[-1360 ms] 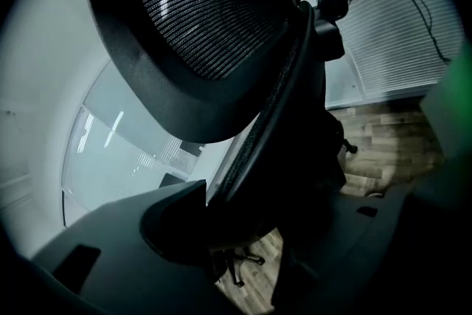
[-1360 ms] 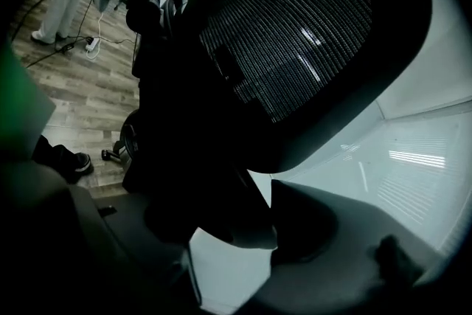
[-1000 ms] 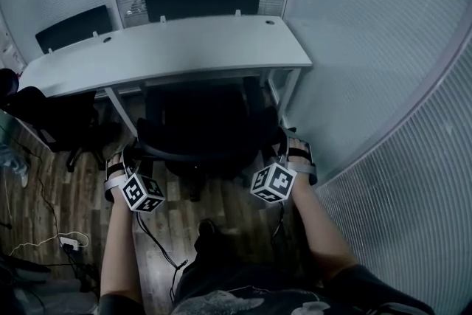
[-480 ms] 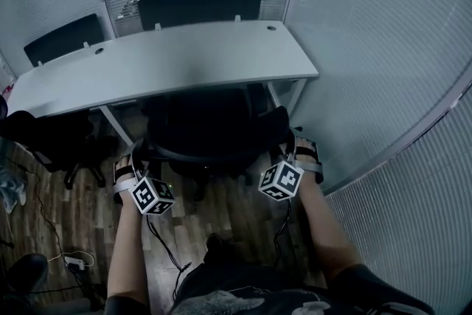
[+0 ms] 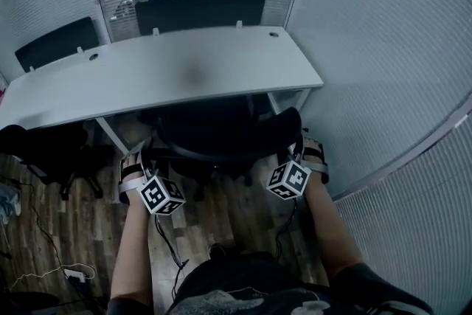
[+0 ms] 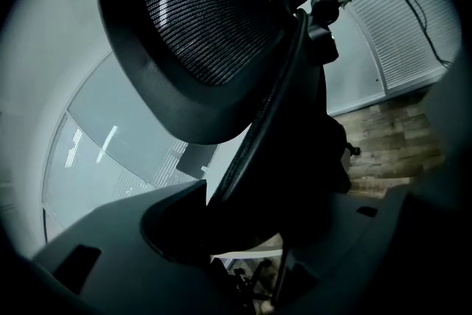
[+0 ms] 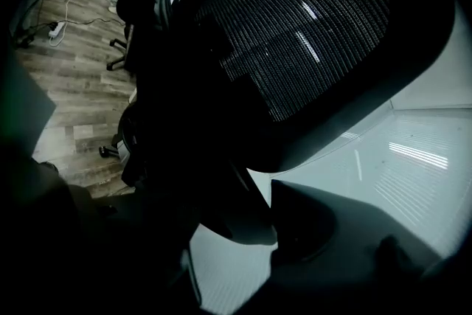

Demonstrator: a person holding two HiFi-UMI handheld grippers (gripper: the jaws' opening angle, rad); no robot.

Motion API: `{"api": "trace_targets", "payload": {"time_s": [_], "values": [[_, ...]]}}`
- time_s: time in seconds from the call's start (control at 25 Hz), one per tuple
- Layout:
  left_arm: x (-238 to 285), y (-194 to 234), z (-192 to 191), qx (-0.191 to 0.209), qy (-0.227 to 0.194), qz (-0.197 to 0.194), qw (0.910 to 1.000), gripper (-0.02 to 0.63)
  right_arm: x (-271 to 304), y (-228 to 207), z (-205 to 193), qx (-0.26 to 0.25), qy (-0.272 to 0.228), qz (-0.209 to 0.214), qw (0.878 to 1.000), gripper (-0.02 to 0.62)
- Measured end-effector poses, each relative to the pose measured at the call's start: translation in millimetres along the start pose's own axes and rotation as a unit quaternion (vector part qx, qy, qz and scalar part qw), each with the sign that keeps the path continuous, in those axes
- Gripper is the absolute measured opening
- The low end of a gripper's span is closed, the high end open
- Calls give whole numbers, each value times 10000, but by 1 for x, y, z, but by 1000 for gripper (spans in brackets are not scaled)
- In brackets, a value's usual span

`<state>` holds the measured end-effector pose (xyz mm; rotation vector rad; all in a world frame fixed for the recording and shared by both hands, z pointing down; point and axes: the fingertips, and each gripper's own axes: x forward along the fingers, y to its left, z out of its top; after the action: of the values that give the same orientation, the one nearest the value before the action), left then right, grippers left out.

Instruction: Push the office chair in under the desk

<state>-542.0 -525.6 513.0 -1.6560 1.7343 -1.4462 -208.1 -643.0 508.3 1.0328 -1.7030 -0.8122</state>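
My left claw (image 5: pixel 139 158) and right claw (image 5: pixel 301 153) both clamped on chair (image 5: pixel 221 130) back, chair partly under grey desk (image 5: pixel 169 74), wood floor (image 5: pixel 214 214), blinded glass walls (image 5: pixel 383 40), spare chair (image 5: pixel 44 147) left

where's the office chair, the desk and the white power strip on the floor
office chair (image 5: pixel 221 133): head view, on its black backrest, seen from above
desk (image 5: pixel 169 74): head view, on the bare white top
power strip (image 5: pixel 74 274): head view, on its white body, lower left on the wood floor
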Motion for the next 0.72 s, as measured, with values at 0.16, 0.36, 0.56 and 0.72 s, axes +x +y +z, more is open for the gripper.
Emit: {"api": "trace_targets", "payload": {"time_s": [0.16,0.36,0.56,0.72], "values": [[18,8,2,15,-100,58,9999,262,19,-5,6,6,71,-66,10000,278],[39,18,5,10,-89,40,10000,262,39,-14,13,-14,71,-90,9999,278],[65,28,10,18,-7,6,10000,261,63,-25,21,0,-77,-116,9999,278],[81,34,14,9,38,31,10000,261,80,-32,25,17,-220,-150,9996,278]]}}
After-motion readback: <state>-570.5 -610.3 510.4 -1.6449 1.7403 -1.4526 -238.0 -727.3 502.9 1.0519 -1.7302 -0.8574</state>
